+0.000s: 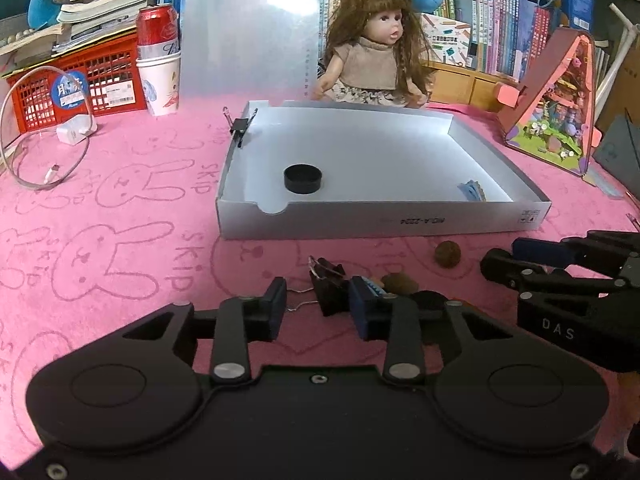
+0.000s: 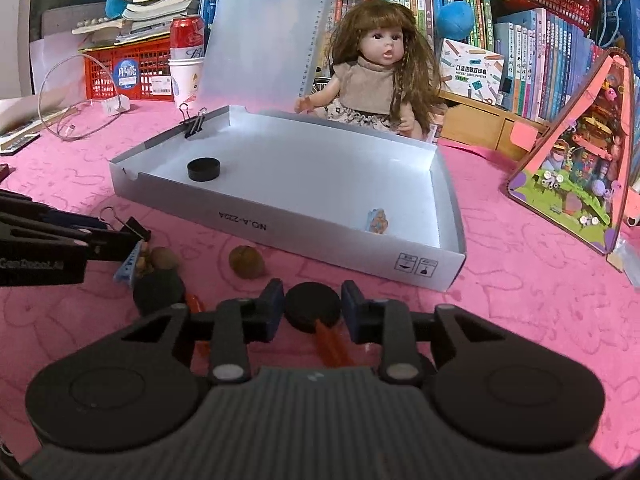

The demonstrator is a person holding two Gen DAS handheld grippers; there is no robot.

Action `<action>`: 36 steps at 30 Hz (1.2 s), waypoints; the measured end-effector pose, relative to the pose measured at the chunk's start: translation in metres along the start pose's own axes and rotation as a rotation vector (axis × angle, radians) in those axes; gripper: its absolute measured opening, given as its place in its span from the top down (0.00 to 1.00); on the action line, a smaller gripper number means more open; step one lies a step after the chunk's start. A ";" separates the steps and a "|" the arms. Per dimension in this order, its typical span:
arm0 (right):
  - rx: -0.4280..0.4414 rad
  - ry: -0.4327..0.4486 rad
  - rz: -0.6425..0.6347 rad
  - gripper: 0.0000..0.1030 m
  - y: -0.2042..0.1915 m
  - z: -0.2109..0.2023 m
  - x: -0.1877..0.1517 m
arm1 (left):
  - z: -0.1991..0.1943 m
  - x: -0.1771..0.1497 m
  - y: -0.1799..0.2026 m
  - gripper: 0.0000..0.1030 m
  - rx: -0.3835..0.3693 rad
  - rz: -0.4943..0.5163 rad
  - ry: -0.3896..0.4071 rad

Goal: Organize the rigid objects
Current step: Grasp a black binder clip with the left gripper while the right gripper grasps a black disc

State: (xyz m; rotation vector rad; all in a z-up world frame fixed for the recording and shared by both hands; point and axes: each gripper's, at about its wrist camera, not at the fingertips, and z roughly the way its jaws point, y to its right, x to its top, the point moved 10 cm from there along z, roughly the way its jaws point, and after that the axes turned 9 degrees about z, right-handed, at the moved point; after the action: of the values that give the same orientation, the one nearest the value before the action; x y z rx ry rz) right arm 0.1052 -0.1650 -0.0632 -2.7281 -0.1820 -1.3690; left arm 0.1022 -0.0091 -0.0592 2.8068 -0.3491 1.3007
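Observation:
A grey shallow box (image 1: 384, 220) (image 2: 280, 224) lies open on the pink cloth. It holds a black round cap (image 1: 303, 178) (image 2: 204, 169) and a small blue card (image 1: 471, 191) (image 2: 377, 221). A binder clip (image 1: 240, 125) (image 2: 195, 122) grips its far left wall. My left gripper (image 1: 318, 306) is open around a black binder clip (image 1: 330, 284) on the cloth in front of the box. My right gripper (image 2: 313, 307) has its pads on both sides of a black round cap (image 2: 313, 306). Two walnuts (image 1: 448, 254) (image 2: 247, 262) lie nearby.
A doll (image 1: 376, 44) (image 2: 376, 64) sits behind the box. A red crate (image 1: 76, 80), a cup with a can (image 1: 159, 76) and a charger cable (image 1: 40, 152) stand at the left. A pink toy house (image 1: 556, 108) (image 2: 580, 160) stands at the right. An orange stick (image 2: 330, 344) lies under my right gripper.

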 end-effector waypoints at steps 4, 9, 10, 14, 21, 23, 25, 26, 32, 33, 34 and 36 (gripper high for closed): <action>-0.006 -0.011 0.000 0.48 0.003 0.000 0.001 | -0.002 -0.001 -0.006 0.64 0.035 0.023 -0.002; 0.004 -0.022 -0.007 0.44 0.005 0.001 0.000 | -0.006 -0.002 -0.015 0.64 0.079 0.038 -0.005; 0.009 -0.023 -0.003 0.44 0.005 0.001 0.000 | -0.007 -0.003 -0.017 0.64 0.094 0.044 -0.005; 0.024 -0.027 0.010 0.43 0.004 0.001 0.000 | -0.008 -0.004 -0.023 0.64 0.118 0.041 -0.008; 0.075 -0.034 0.015 0.42 -0.008 -0.002 -0.001 | -0.009 0.000 -0.017 0.65 0.061 0.020 0.012; 0.077 -0.034 0.005 0.42 -0.010 -0.004 -0.002 | -0.006 0.000 -0.016 0.65 0.063 0.013 0.004; 0.086 -0.038 0.006 0.42 -0.011 -0.005 -0.003 | -0.003 0.000 -0.016 0.65 0.071 0.011 -0.002; 0.091 -0.039 0.009 0.42 -0.011 -0.006 -0.003 | -0.002 0.000 -0.016 0.65 0.069 0.009 -0.002; 0.067 -0.046 0.030 0.46 -0.003 0.002 -0.003 | 0.002 -0.002 -0.017 0.65 0.065 -0.008 -0.008; 0.069 -0.048 0.034 0.46 -0.003 0.003 -0.003 | 0.002 -0.002 -0.017 0.65 0.065 -0.007 -0.006; 0.068 -0.045 0.030 0.46 -0.004 0.003 -0.003 | 0.003 -0.002 -0.017 0.65 0.064 -0.006 -0.005; 0.062 -0.041 0.018 0.46 -0.005 0.002 -0.004 | 0.003 -0.002 -0.017 0.65 0.064 -0.005 -0.004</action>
State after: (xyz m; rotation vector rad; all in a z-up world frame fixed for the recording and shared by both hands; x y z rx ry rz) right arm 0.1040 -0.1603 -0.0676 -2.7013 -0.1985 -1.2819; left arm 0.1069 0.0076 -0.0613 2.8609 -0.3059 1.3294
